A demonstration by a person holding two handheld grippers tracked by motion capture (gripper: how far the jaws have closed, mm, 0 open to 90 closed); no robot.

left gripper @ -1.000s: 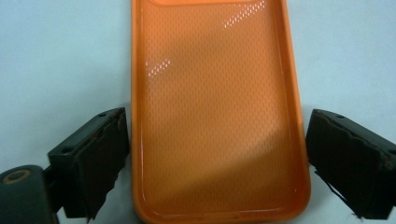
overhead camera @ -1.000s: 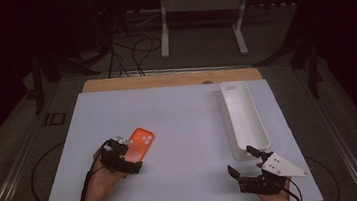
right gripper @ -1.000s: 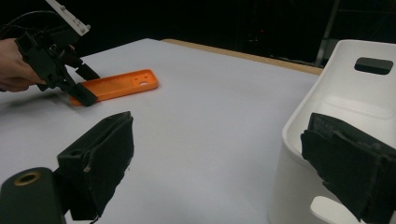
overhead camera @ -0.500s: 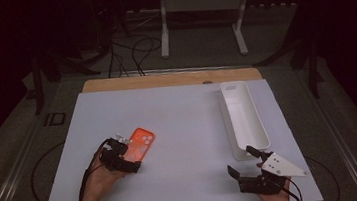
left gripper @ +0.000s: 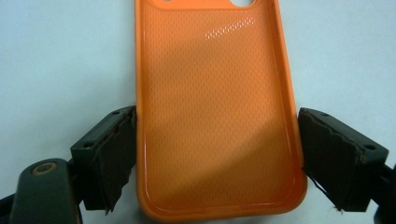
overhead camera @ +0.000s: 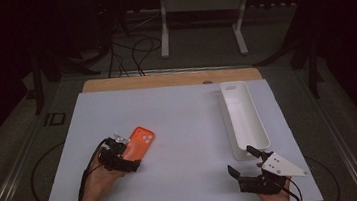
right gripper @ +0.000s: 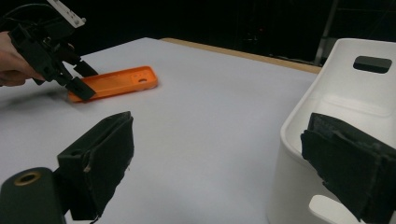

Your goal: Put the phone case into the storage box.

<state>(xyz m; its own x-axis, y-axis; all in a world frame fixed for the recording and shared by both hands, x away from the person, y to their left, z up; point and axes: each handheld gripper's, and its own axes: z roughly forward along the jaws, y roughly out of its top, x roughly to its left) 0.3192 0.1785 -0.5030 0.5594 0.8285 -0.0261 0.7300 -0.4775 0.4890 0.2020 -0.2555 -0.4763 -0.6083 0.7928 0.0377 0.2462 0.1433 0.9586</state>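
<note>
An orange phone case (left gripper: pixel 217 107) lies hollow side up on the white table top (overhead camera: pixel 182 110), left of the middle (overhead camera: pixel 140 138). My left gripper (overhead camera: pixel 129 155) holds its near end. Its jaws have just been closing with the case between them, and both pads (left gripper: pixel 114 158) now press on the case's long sides, so the left gripper (left gripper: pixel 217 158) is shut on it. My right gripper (overhead camera: pixel 240 159) stands open with nothing between its fingers, low at the front right, just short of the near end of the white tray (overhead camera: pixel 244 119). In the right gripper view the case (right gripper: pixel 114 81) and left gripper (right gripper: pixel 79 79) sit far left.
The long white tray (right gripper: pixel 345 98) lies lengthwise along the table's right side, with nothing in it that I can see. A wooden strip (overhead camera: pixel 164 79) edges the table's far side. Beyond it are stand legs (overhead camera: pixel 166 51) and cables on a dark floor.
The left jaws have drawn in slightly onto the orange case. Both hands and the case stay where they were.
</note>
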